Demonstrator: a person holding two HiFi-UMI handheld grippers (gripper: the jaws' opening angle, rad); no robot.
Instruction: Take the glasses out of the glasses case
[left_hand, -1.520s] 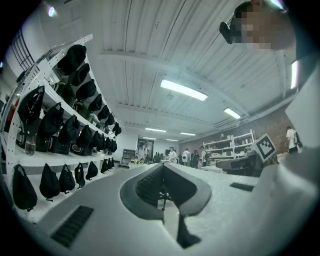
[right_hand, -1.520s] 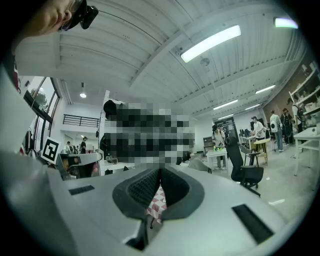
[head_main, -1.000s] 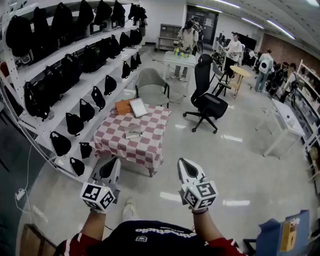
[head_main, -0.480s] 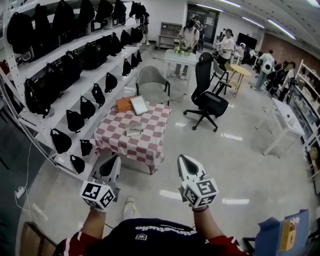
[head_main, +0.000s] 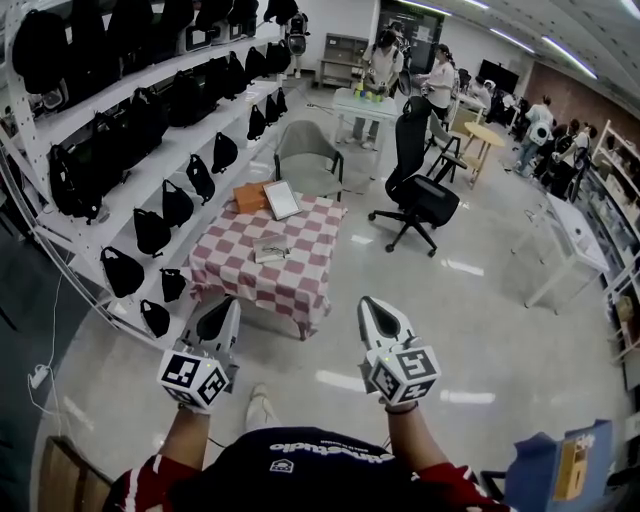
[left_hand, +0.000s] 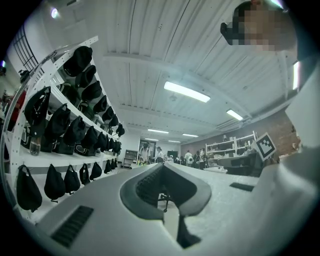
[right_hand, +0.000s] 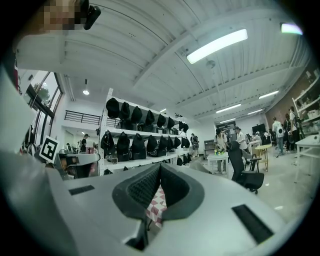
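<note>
Distant glasses case (head_main: 268, 250) on checkered table (head_main: 305, 268), contents indistinct

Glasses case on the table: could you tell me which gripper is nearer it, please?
Left. The left gripper hangs short of the glasses case, slightly left; the right gripper sits farther right.

Checkered table (head_main: 300, 282), office chair (head_main: 412, 150), shelved black bags (head_main: 152, 232)

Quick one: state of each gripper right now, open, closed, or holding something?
Left gripper: closed, holding nothing.
Right gripper: closed, holding nothing.
</note>
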